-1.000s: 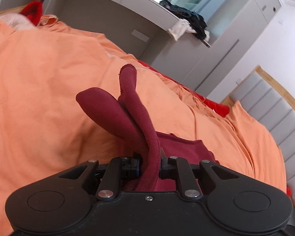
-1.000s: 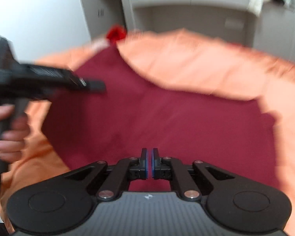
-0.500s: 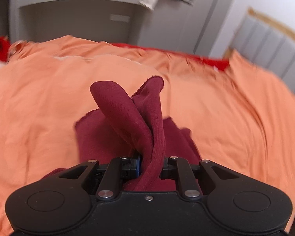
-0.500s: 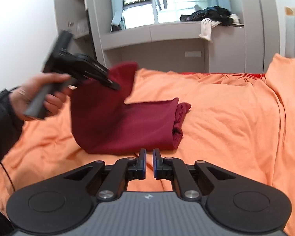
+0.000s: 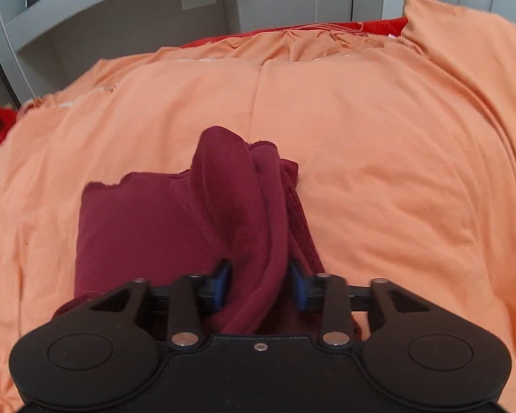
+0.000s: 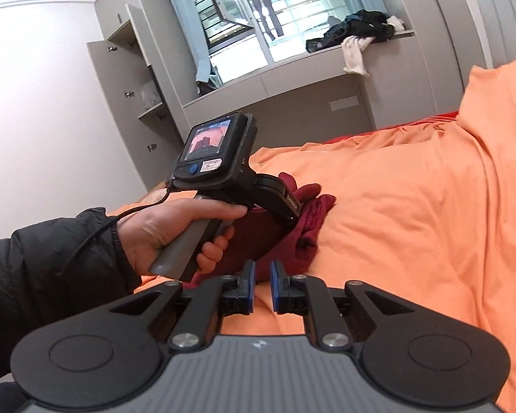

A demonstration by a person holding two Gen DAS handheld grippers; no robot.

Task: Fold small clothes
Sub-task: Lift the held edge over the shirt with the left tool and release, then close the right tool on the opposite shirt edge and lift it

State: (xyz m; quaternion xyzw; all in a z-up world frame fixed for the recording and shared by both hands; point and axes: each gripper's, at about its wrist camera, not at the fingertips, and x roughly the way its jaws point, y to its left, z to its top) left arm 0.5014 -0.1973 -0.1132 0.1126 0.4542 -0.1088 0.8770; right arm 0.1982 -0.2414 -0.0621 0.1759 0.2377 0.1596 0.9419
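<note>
**Holding a bunched maroon fold over the bed**

Lying on the orange bedsheet (image 5: pixel 378 144), the dark maroon knit garment (image 5: pixel 137 220) is partly folded: a flat rectangular panel spreads left of the jaws, and a rolled, bunched ridge of the same cloth rises through the middle of the left gripper (image 5: pixel 259 284). Blue-padded fingers (image 5: pixel 222 282) stand apart on either side of that ridge. Left pad touches the cloth; right pad sits just beside it, contact unclear. Jaws parted, cloth draped loosely between them rather than pinched.

Right wrist view: right gripper (image 6: pixel 261 287) hovers above bare orange sheet, near the garment's near edge, its blue pads a narrow gap apart with nothing between them. Left hand (image 6: pixel 175 232) grasps the grey handle of the other tool, whose black nose rests on the garment (image 6: pixel 302 227). Grey built-in cabinets (image 6: pixel 326 96) stand behind the bed.
</note>
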